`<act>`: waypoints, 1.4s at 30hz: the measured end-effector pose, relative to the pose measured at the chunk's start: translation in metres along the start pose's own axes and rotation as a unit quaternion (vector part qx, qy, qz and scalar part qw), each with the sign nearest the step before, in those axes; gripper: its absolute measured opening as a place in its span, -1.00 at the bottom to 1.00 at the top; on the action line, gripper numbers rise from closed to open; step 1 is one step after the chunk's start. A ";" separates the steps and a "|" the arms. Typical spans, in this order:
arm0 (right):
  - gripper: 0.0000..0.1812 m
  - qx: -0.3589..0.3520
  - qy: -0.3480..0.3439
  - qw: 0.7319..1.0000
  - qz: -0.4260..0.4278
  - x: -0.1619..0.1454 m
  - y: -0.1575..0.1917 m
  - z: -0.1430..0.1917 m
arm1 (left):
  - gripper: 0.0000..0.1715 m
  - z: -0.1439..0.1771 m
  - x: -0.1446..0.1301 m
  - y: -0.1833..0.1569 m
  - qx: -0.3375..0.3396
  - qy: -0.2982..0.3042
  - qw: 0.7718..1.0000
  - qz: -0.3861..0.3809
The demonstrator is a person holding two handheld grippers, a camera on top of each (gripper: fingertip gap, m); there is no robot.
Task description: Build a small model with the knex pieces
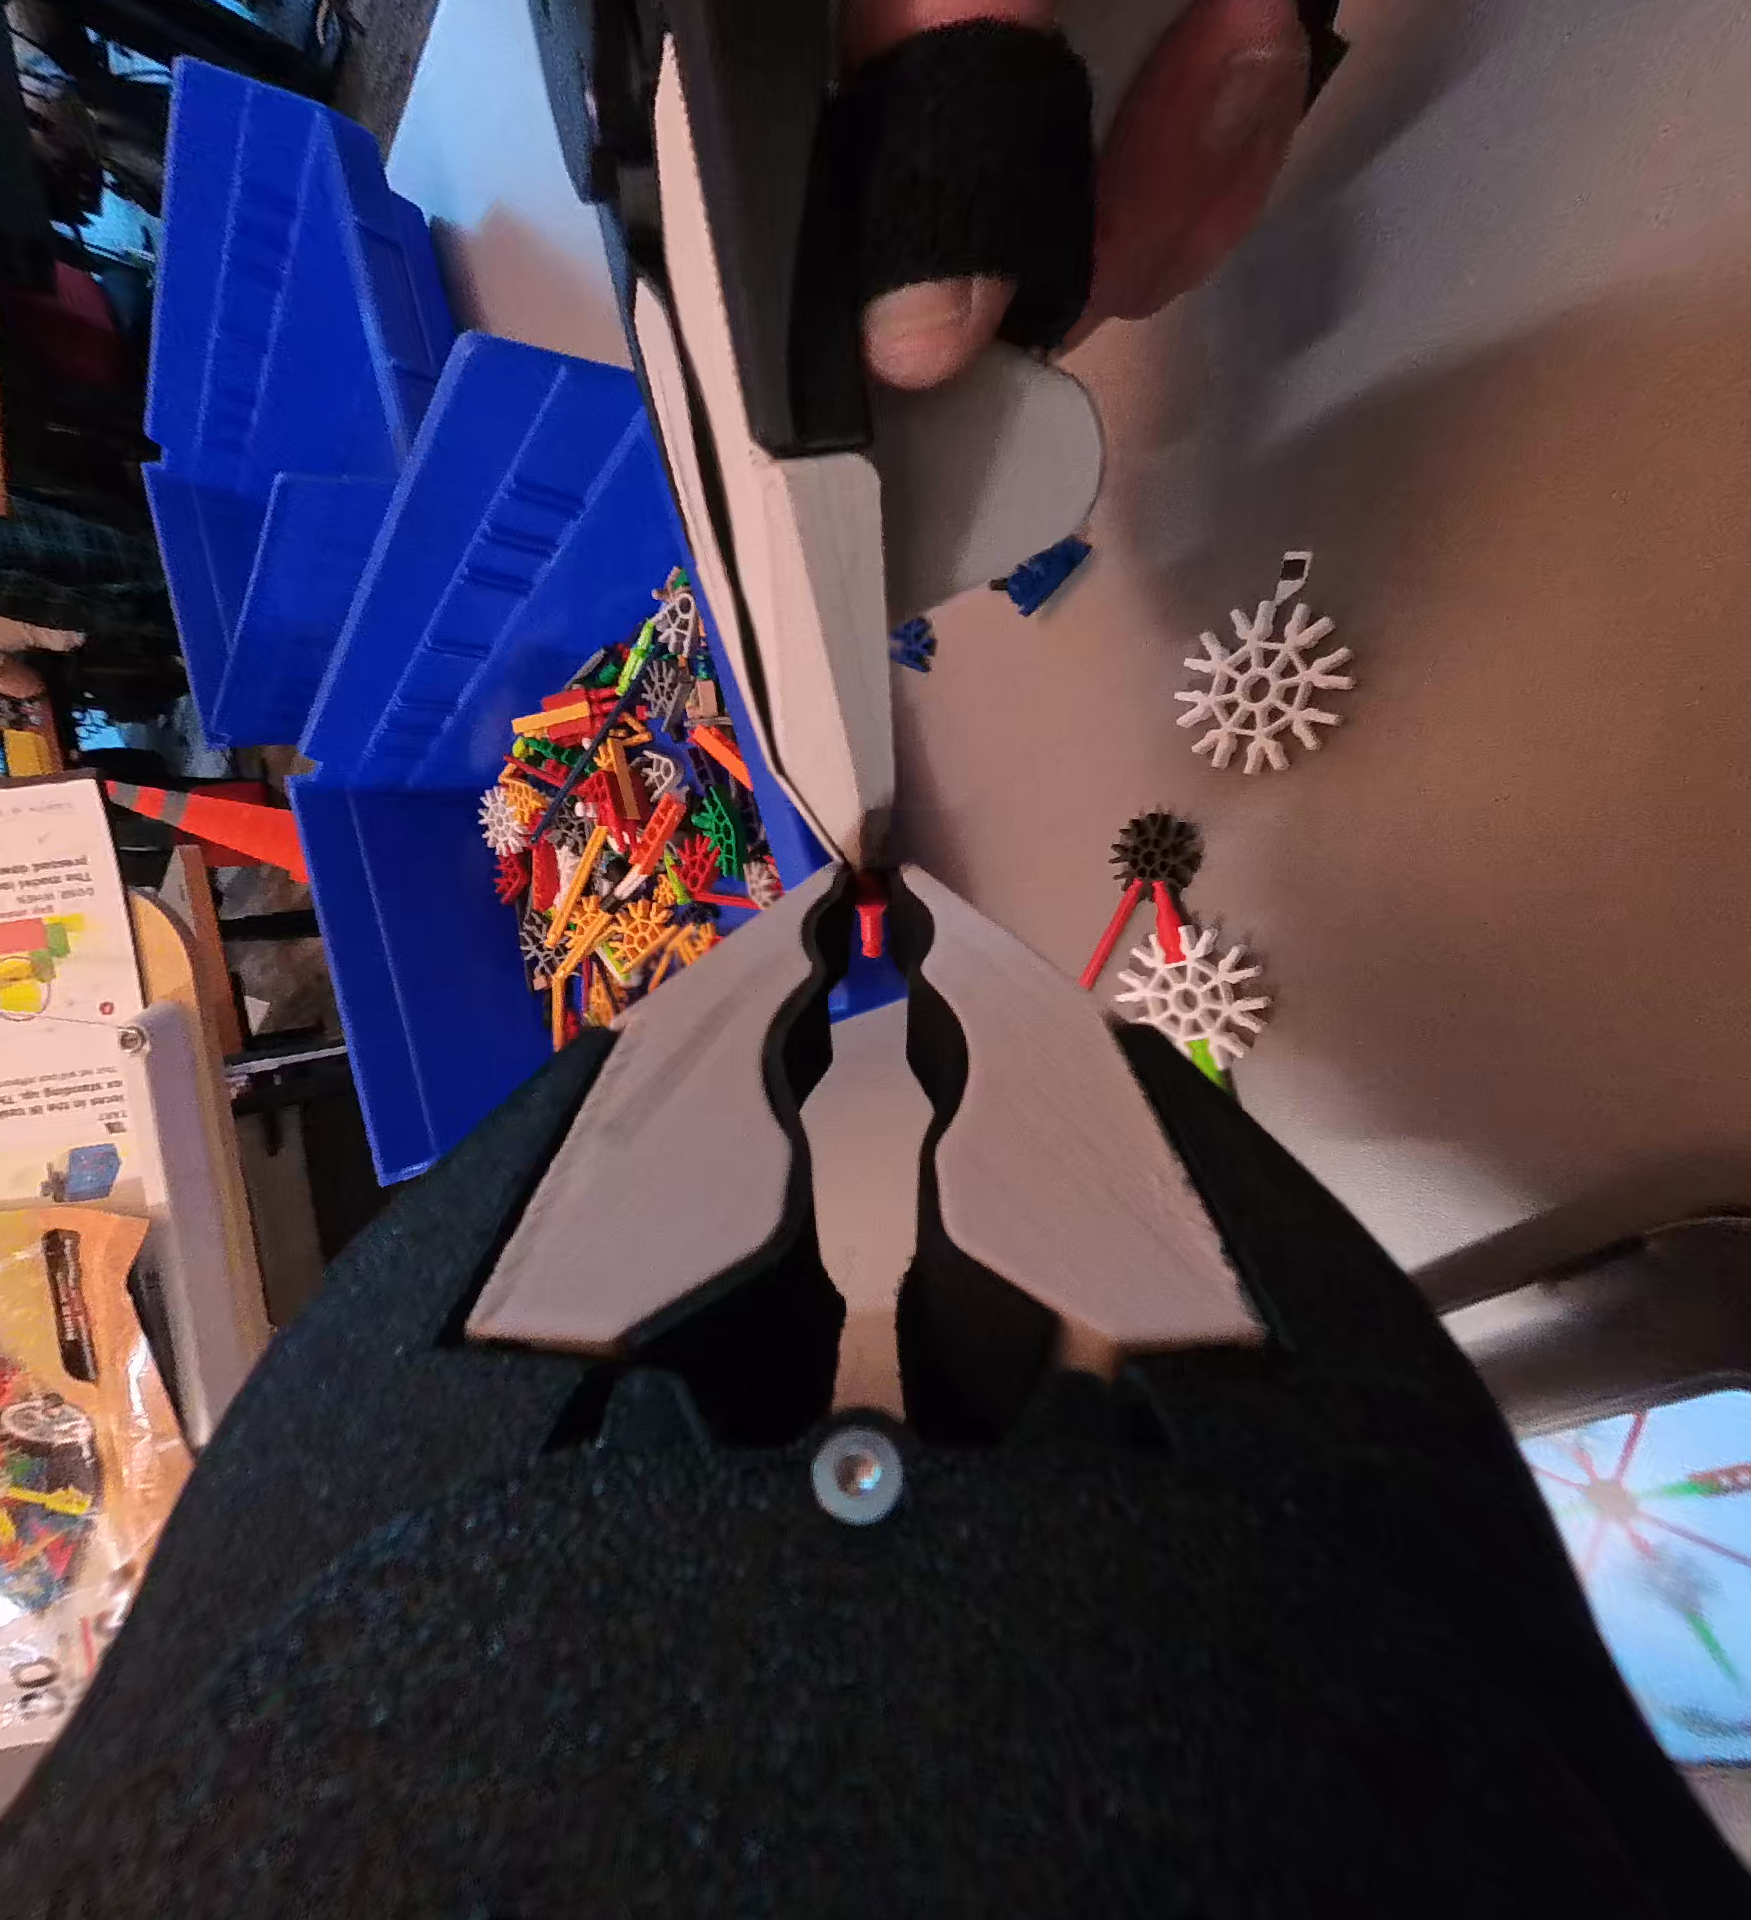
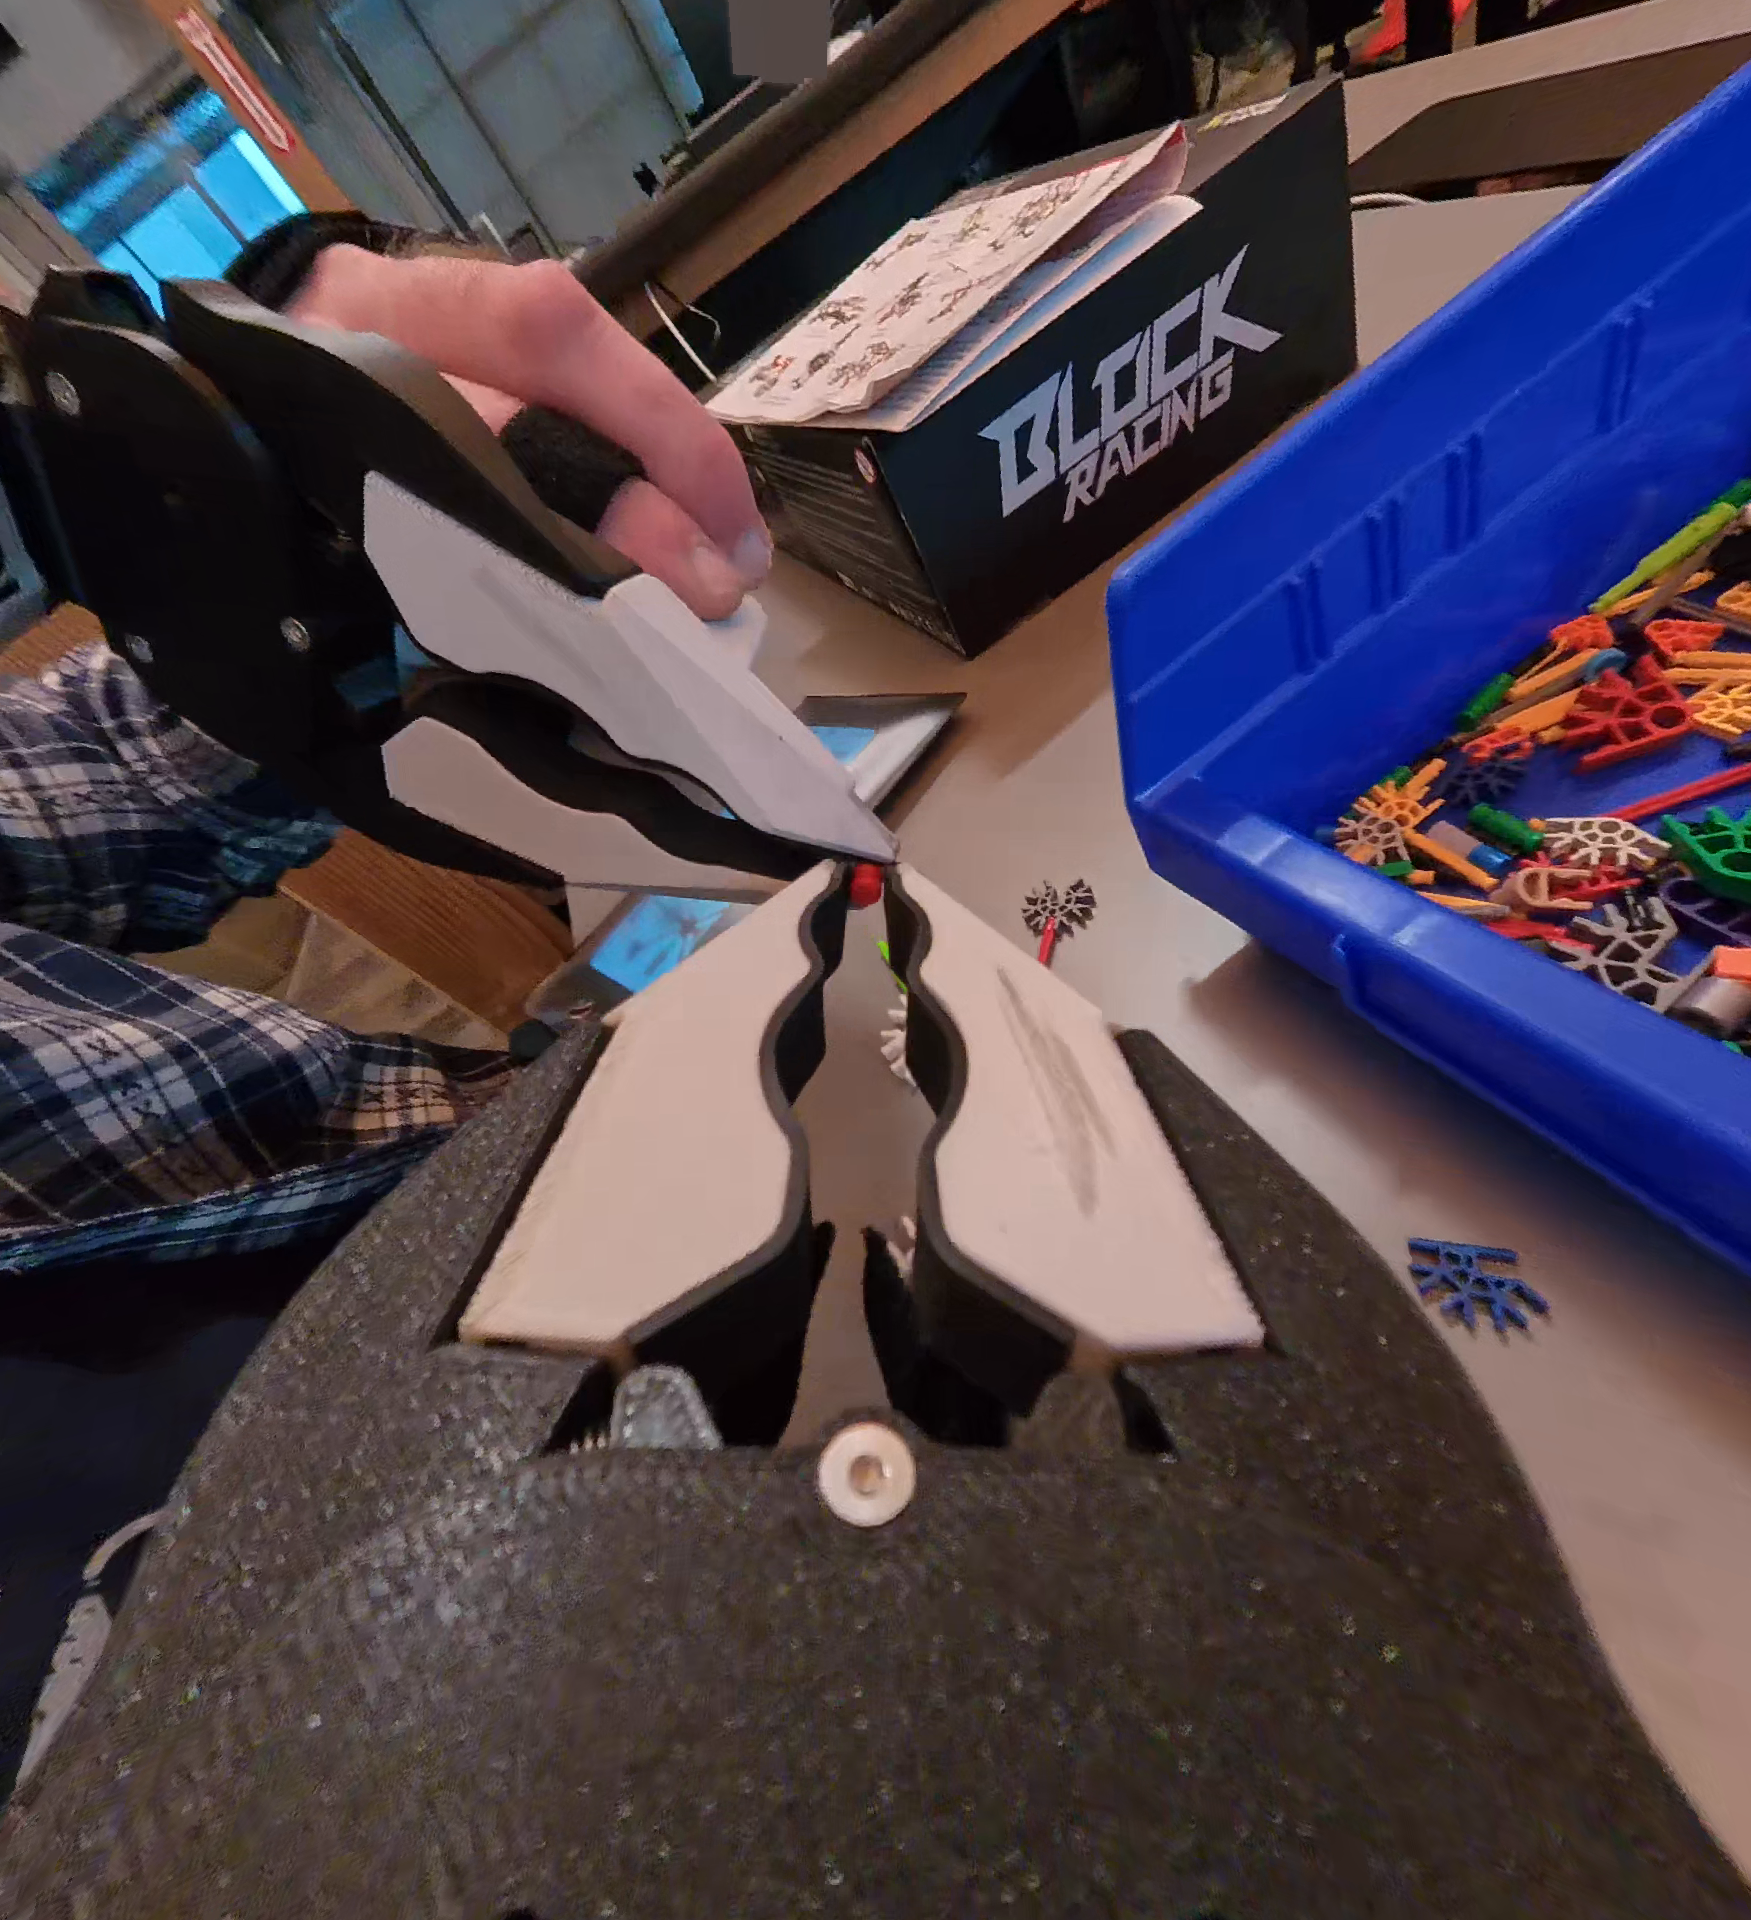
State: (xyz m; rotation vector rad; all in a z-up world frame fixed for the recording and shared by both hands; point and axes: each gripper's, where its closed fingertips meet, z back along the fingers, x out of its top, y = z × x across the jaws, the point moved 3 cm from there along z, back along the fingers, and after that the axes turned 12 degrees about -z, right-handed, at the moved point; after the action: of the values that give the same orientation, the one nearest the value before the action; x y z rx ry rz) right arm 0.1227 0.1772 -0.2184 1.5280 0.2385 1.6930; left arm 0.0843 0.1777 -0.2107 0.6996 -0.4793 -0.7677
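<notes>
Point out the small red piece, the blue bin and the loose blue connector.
small red piece (image 2: 864, 883), right wrist view, its end.
blue bin (image 2: 1473, 1039), right wrist view, front rim.
loose blue connector (image 2: 1473, 1283), right wrist view, centre.

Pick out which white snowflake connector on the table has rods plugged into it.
The white snowflake connector nearer the left gripper, at: a red rod and a green rod are plugged into it. The other white one, farther off, has no coloured rods.
</notes>
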 end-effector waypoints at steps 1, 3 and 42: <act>-0.94 0.006 -0.002 1.000 -0.004 0.000 0.000 0.000 | -0.95 0.001 0.000 0.001 0.005 -0.002 1.000 -0.001; -0.95 0.006 -0.001 1.000 0.002 0.001 0.001 0.001 | -0.95 0.001 0.001 0.001 0.008 -0.004 1.000 0.003; -0.95 -0.102 0.218 0.952 0.191 -0.057 -0.037 -0.017 | -0.91 -0.023 -0.052 -0.080 -0.227 -0.030 0.964 0.138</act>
State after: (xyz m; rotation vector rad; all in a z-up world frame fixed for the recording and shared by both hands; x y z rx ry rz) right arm 0.1193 0.1693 -0.2883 1.0787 -0.0111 2.2805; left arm 0.0285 0.1850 -0.2910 0.1773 -0.4234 -0.6054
